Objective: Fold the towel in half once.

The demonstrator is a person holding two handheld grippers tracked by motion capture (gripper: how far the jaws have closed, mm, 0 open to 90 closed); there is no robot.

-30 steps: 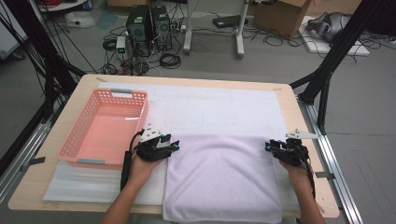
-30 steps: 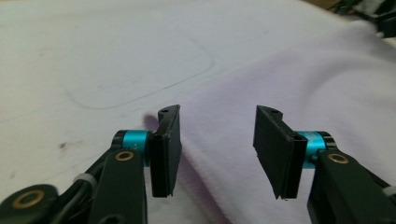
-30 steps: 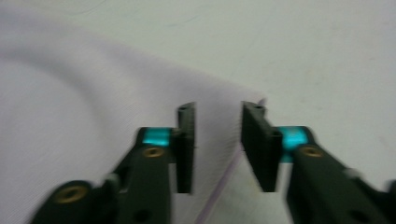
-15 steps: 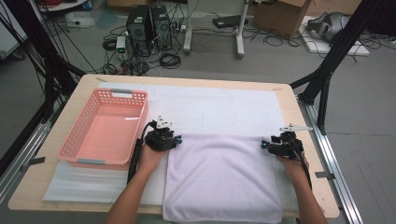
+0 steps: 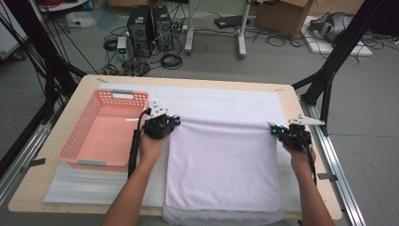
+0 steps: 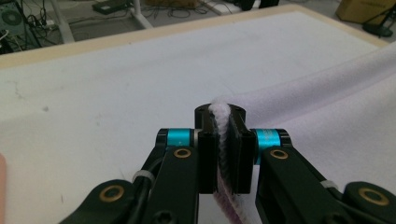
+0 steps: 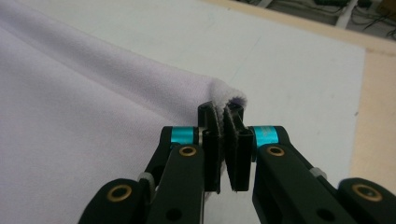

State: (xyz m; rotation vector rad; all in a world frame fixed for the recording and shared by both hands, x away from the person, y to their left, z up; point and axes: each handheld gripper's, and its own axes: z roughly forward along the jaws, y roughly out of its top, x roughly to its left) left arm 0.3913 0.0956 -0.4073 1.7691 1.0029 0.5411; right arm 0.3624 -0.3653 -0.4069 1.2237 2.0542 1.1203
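The light is bright and even, coming from above. Shadows under the hands are soft and small. The white bench (image 5: 226,101) cover looks a bit washed out. In both gripper views the black arms at the bottom are blurry, and the far edges look soft.

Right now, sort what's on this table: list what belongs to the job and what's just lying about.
Belongs to the job:
towel
left gripper, shut on a towel corner
right gripper, shut on the other corner

Lying about:
pink basket
white mat
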